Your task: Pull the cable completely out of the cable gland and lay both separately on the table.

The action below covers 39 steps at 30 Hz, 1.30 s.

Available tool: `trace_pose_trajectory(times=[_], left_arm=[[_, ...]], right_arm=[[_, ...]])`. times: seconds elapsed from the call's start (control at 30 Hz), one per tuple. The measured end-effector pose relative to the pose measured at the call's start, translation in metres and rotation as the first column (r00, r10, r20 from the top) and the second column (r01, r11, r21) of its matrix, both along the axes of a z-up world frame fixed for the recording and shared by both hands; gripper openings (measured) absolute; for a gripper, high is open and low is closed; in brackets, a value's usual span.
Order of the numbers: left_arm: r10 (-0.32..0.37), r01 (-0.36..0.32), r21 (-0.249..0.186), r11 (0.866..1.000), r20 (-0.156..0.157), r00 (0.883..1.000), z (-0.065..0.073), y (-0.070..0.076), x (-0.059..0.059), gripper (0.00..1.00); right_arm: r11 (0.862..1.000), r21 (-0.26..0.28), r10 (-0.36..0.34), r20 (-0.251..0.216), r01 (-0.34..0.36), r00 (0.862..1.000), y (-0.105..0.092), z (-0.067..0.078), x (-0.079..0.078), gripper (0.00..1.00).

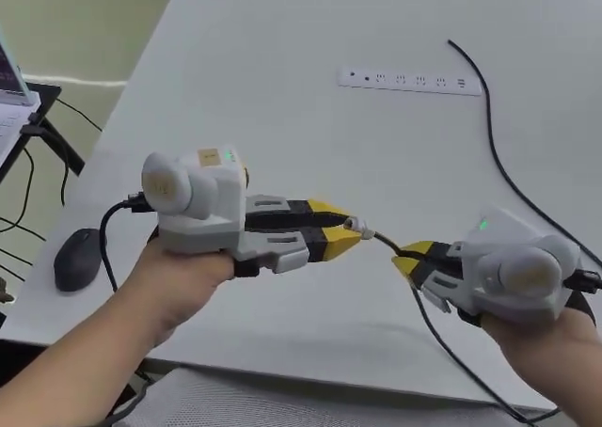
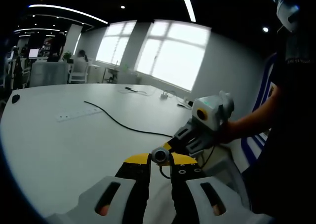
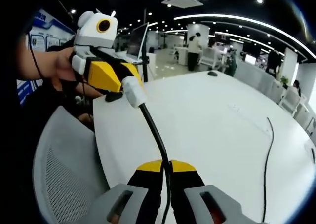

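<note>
**Both grippers clamped, cable in gland**

Left gripper point(image 1: 350, 229), jaws closed on the gland point(image 1: 358, 227), hangs above the near edge of the table point(image 1: 282, 126). Right gripper point(image 1: 410, 256) is pinched tight on the black cable point(image 1: 386, 243) just beside it. 1 short stretch of cable joins the 2 tools, its end inside the gland. A power strip point(image 1: 409, 80) lies farther back, a mouse point(image 1: 77, 258) at the left edge.

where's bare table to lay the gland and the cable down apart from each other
Widest bare patch: the table between the power strip and the left gripper, left of the loose black cord. A second runs from the mouse up the left edge. Crowded: the near edge, where the left gripper holds the cable gland and the right gripper the cable.
</note>
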State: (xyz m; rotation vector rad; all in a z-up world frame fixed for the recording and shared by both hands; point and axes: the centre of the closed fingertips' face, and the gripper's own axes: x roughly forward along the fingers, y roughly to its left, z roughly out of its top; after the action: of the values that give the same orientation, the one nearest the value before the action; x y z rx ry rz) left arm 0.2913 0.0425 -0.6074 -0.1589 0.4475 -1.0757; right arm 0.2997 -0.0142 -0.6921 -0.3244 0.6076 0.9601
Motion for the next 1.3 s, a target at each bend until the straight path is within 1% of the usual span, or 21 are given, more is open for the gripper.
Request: trace_pose_trajectory(times=[0.17,0.23,0.27,0.37,0.43,0.6,0.73,0.87,1.03,1.23,1.3], left_arm=[[0.003,-0.003,0.002,1.000,-0.003,1.000,-0.002,0.002,0.002,0.15],[0.005,-0.005,0.014,1.000,-0.007,1.000,-0.006,0.004,0.001,0.15],[0.004,-0.004,0.014,1.000,-0.006,1.000,-0.006,0.004,0.001,0.15],[0.010,-0.010,0.011,1.000,-0.005,1.000,-0.006,0.005,0.001,0.15],[0.018,-0.018,0.003,1.000,-0.007,1.000,-0.006,0.007,0.002,0.15],[0.027,-0.027,0.005,1.000,-0.005,1.000,-0.006,0.012,0.002,0.15],[0.032,-0.032,0.007,0.999,-0.011,0.999,-0.010,0.016,0.001,0.15],[0.028,-0.028,0.011,1.000,-0.016,0.999,-0.015,0.017,-0.001,0.15],[0.017,-0.017,0.021,1.000,-0.011,1.000,-0.018,0.019,-0.003,0.15],[0.031,-0.031,0.017,0.999,-0.019,0.999,-0.027,0.030,-0.003,0.15],[0.042,-0.042,0.017,0.999,-0.022,0.999,-0.031,0.036,-0.003,0.15]], right_arm=[[1.000,0.001,-0.010,-0.013,0.010,1.000,-0.008,-0.005,-0.002,0.00],[1.000,-0.002,-0.006,-0.009,0.006,1.000,-0.010,-0.007,-0.004,0.00],[1.000,-0.003,-0.005,-0.007,0.005,1.000,-0.010,-0.007,-0.004,0.00],[1.000,-0.025,0.003,0.005,-0.002,1.000,-0.012,-0.010,-0.005,0.00],[0.999,-0.035,0.001,-0.001,-0.001,1.000,-0.014,-0.014,-0.005,0.00],[0.999,-0.043,0.000,0.001,0.000,1.000,-0.017,-0.015,-0.006,0.00],[0.999,-0.049,0.002,0.011,-0.001,1.000,-0.016,-0.012,-0.006,0.00],[0.999,-0.052,-0.007,0.007,0.008,1.000,-0.015,-0.012,-0.004,0.00],[0.999,-0.036,-0.034,-0.005,0.033,0.999,-0.014,-0.007,-0.002,0.00],[0.998,-0.037,-0.054,0.001,0.054,0.999,-0.009,0.002,0.006,0.00],[0.997,-0.039,-0.059,0.002,0.059,0.998,-0.006,0.004,0.009,0.00]])
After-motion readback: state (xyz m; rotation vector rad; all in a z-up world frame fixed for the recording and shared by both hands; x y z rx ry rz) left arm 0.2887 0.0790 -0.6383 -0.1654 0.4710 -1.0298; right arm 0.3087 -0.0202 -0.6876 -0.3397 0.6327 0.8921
